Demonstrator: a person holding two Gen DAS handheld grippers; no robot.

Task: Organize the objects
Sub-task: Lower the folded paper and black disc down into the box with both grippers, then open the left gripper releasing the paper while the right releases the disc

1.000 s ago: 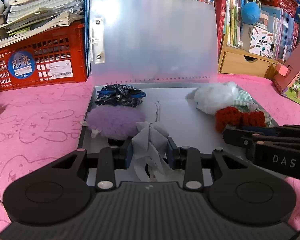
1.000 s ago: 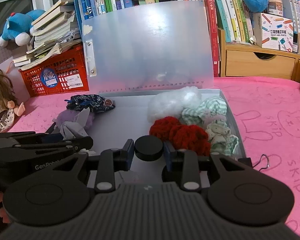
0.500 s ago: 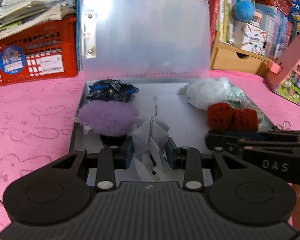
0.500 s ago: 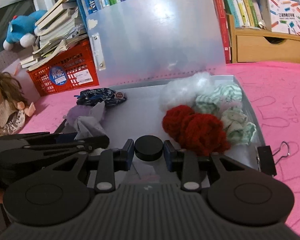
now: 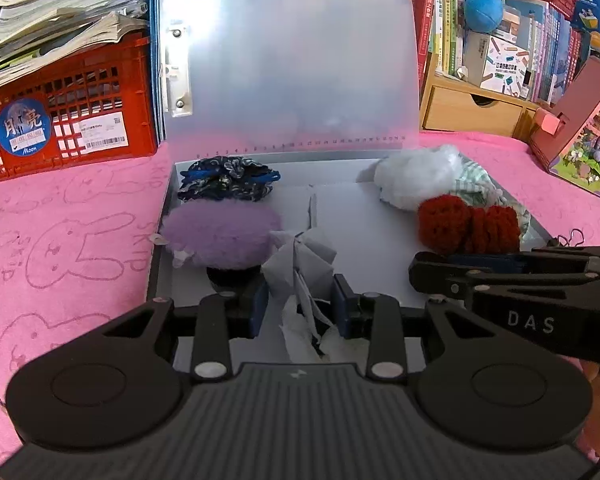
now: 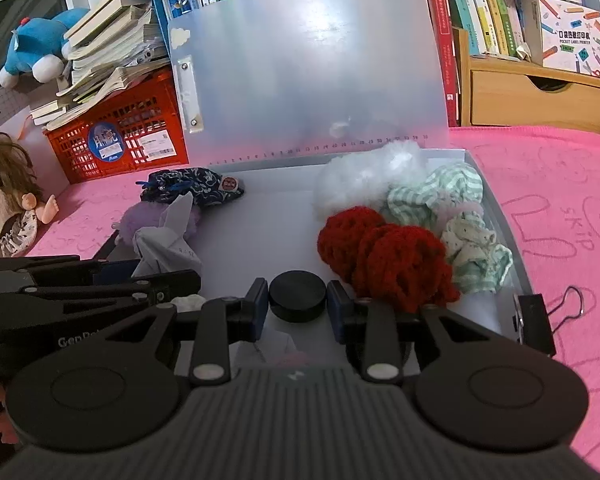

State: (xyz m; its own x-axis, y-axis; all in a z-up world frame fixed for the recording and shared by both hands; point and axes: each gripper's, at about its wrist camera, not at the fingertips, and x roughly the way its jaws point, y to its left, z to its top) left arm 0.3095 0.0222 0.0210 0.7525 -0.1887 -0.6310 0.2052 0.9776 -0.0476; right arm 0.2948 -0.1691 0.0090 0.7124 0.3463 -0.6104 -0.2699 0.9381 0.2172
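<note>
Meanwhile, very little has changed over the last second, and we read that as a pause mid-carry rather than a finished step. On the pink worktop [image 5: 72, 216] the open file box [image 6: 496, 204], its frosted lid [image 5: 292, 60] standing upright at the far side, holds the same sorted piles as a moment ago. On the left sit the purple fluffy scrunchie [image 5: 220, 236] and, beyond it, the dark blue patterned scrunchie [image 5: 226, 178]. On the right the white fluffy scrunchie [image 6: 364, 176], the green striped scrunchie [image 6: 440, 190], a pale dotted scrunchie [image 6: 476, 252] and the red knitted scrunchie [image 6: 388, 256] are bunched together.

Our view of the box has only drifted a little. The left gripper [image 5: 300, 300] still has its jaws closed on a crumpled grey paper piece [image 5: 300, 264], held low over the near left of the box just beside the purple one. The right gripper [image 6: 298, 300] still has its jaws clamped on a black round disc [image 6: 298, 294], near the middle front of the box, beside the red one. A black binder clip [image 6: 536, 324] stays on the near right rim.

We judge both items still need a resting place; neither has been released.
</note>
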